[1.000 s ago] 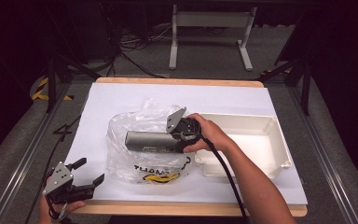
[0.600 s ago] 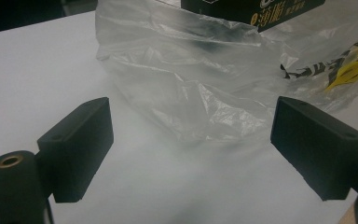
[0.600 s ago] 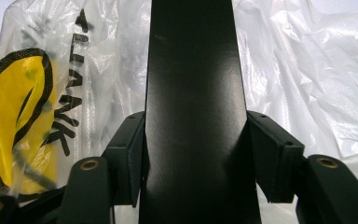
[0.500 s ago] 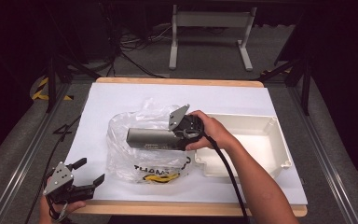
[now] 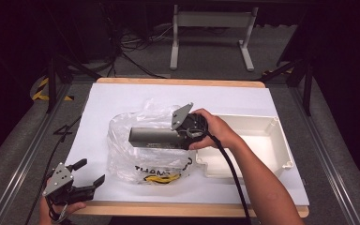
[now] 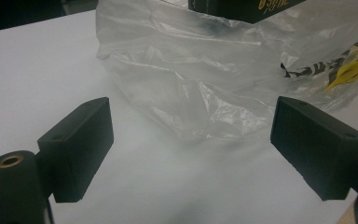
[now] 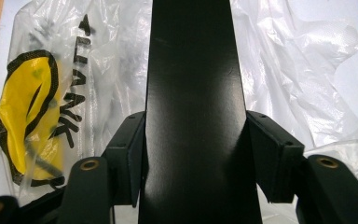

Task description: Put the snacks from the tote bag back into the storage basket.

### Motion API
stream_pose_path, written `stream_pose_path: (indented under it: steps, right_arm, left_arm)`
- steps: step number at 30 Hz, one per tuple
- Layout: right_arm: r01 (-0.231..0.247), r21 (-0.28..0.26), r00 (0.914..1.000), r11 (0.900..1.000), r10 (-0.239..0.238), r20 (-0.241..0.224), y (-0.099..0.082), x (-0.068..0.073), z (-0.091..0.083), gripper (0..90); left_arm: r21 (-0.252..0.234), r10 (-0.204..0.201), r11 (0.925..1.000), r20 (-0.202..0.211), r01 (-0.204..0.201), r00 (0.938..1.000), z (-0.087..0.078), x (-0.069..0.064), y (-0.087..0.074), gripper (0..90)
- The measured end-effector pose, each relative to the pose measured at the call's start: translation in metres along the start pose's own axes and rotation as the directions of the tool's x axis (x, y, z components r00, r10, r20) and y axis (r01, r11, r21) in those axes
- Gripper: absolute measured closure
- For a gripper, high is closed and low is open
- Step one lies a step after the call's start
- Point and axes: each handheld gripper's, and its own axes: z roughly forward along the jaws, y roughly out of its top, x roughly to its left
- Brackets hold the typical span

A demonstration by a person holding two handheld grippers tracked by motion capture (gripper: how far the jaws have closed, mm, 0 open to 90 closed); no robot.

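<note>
High view: my right gripper (image 5: 180, 132) is clamped on the near end of a long dark box (image 5: 153, 137), holding it flat above the clear plastic bag (image 5: 143, 157) with the yellow-and-black print. Since a second ago the box has slid a little toward the table's left, so it sits further over the bag; my read is I'm feeding it into the bag, though I can't tell whether its far end is inside the mouth yet. The white tray (image 5: 267, 161) sits just right of the bag, nothing visible in it. My left gripper (image 5: 82, 180) is parked at the near-left table edge, unchanged.

Left gripper view: my left jaws stand wide apart, holding nothing, resting low over the white table cover (image 6: 37, 70). The bag's crumpled side is just ahead, the box's underside at the top.

Right gripper view: both jaws press the box's sides, bag film below. Likely next: left claw holds the bag open.
</note>
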Motion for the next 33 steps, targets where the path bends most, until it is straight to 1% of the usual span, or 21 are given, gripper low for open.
stream_pose_path:
  steps: [8, 16, 21, 27, 30, 31, 33]
  right_arm:
    - [0.011, -0.004, 0.9998, 0.9999, -0.011, -0.015, -0.001, 0.002, 0.004, 43.0]
    - [0.009, -0.012, 0.9998, 0.9999, -0.009, -0.017, 0.000, 0.002, 0.001, 42.9]
    - [0.014, -0.033, 0.9998, 0.9993, -0.014, -0.013, 0.002, 0.003, -0.003, 42.9]
    - [0.016, -0.043, 0.9998, 0.9990, -0.016, -0.013, 0.005, 0.003, -0.008, 42.9]
    - [0.021, -0.058, 0.9998, 0.9981, -0.022, -0.004, 0.003, 0.003, -0.014, 42.9]
    - [0.012, -0.069, 0.9999, 0.9975, -0.012, 0.000, 0.002, 0.003, -0.016, 42.9]
    - [0.013, -0.068, 0.9999, 0.9976, -0.013, 0.002, 0.001, 0.004, -0.020, 42.9]
  left_arm:
    - [0.000, -0.001, 1.0000, 0.001, 0.001, 1.0000, 0.000, 0.000, 0.000, 14.0]
    - [-0.001, -0.003, 1.0000, 0.003, 0.003, 1.0000, 0.000, 0.001, -0.001, 14.0]
    - [0.000, -0.002, 1.0000, 0.006, 0.002, 1.0000, 0.001, 0.001, -0.001, 14.0]
    - [0.002, -0.002, 1.0000, 0.006, 0.002, 1.0000, 0.001, 0.001, -0.001, 14.0]
    - [0.003, -0.002, 1.0000, 0.007, 0.002, 1.0000, 0.001, 0.001, -0.001, 14.0]
    - [0.003, -0.003, 1.0000, 0.008, 0.003, 1.0000, 0.001, 0.001, -0.001, 14.0]
    - [0.003, -0.003, 1.0000, 0.008, 0.003, 1.0000, 0.001, 0.001, -0.001, 14.0]
